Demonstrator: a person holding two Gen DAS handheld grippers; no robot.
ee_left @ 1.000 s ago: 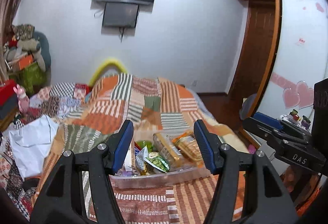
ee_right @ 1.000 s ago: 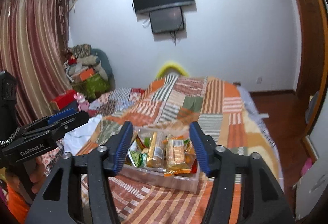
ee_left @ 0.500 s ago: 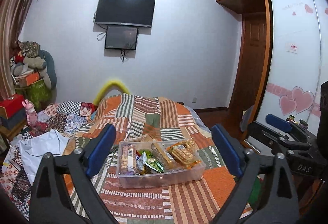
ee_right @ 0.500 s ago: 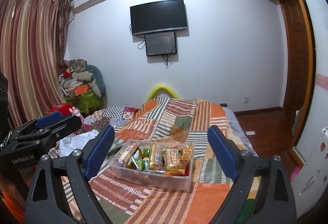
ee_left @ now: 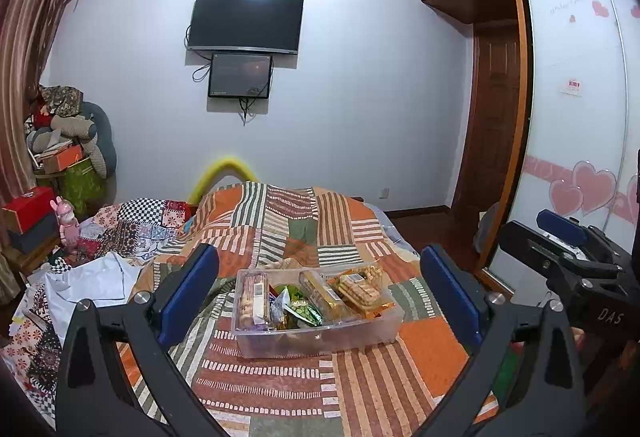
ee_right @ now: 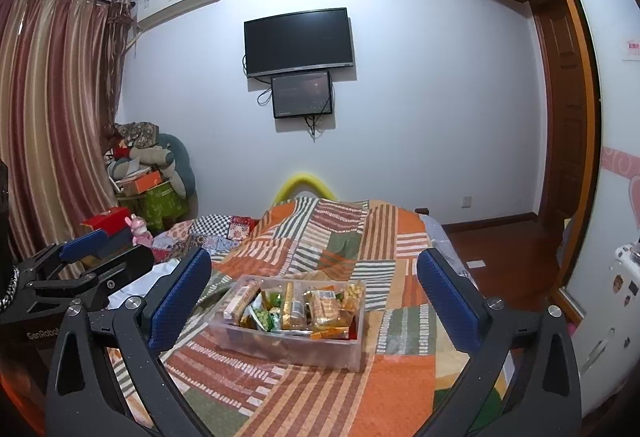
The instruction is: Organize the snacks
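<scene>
Sitting on the patchwork quilt (ee_left: 340, 369) of the bed, the clear snack box (ee_left: 316, 337) holds every packet. Left tool (ee_left: 318, 291) and right tool (ee_right: 314, 297) have just spread wide, empty, near it. Soft bedding could tip the box if nudged.

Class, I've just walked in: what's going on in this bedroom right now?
A person holds a two-finger claw in each hand over a bed with an orange striped patchwork quilt. A clear plastic box packed with wrapped snacks sits on the quilt. The left claw and the right claw have just been opening; both stand wide open, short of the box, holding nothing.
</scene>
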